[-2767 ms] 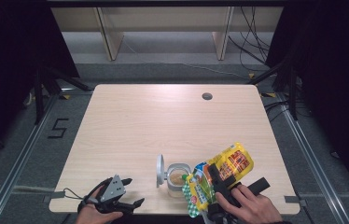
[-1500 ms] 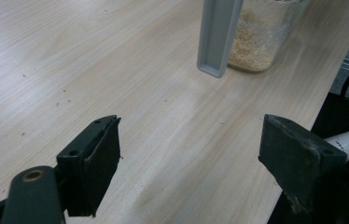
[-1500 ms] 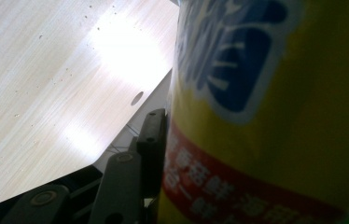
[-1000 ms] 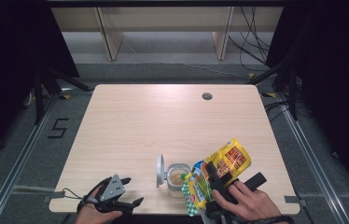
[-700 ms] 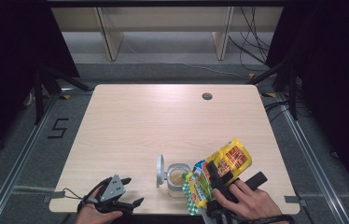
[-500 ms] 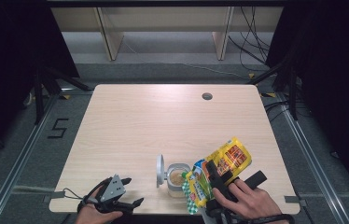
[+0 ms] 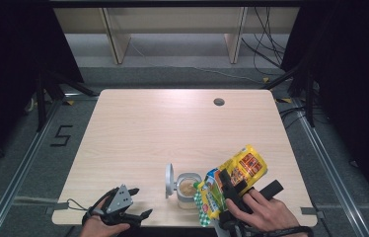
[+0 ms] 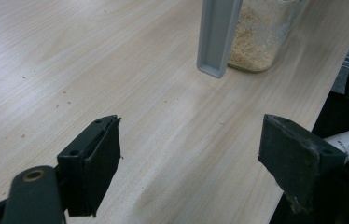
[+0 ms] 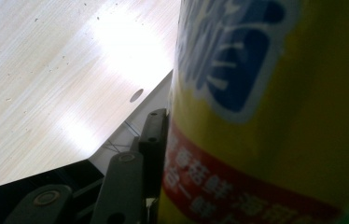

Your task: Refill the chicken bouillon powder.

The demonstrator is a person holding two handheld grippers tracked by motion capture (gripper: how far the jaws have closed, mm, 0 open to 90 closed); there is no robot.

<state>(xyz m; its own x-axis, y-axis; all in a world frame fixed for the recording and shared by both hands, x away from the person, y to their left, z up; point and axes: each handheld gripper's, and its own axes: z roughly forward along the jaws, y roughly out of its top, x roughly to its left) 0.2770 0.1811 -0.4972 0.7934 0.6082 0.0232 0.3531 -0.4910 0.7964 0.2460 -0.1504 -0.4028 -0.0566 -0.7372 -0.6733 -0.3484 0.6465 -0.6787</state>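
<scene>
A clear jar (image 7: 188, 190) of pale crumbs stands near the table's front edge, its grey lid (image 7: 169, 177) swung upright on the left. My right gripper (image 7: 227, 185) is shut on a yellow printed bag (image 7: 233, 180), which it holds tilted with the lower end beside the jar's mouth. In the right gripper view the bag (image 9: 275, 121) looms close, pressed against one black pad (image 9: 154, 140). At the table's front left my left gripper (image 7: 135, 202) rests open with nothing between its pads. The left gripper view has the jar (image 8: 263, 32) and its lid (image 8: 217, 37) beyond the open gripper (image 8: 189, 158).
The wooden table (image 7: 172, 128) has a small round hole (image 7: 219, 101) at the back right. A few crumbs lie scattered on the wood. Dark floor with rails surrounds the table, and shelving stands behind it.
The yellow bag has shifted only slightly in the right gripper. The left gripper has stayed where it was.
</scene>
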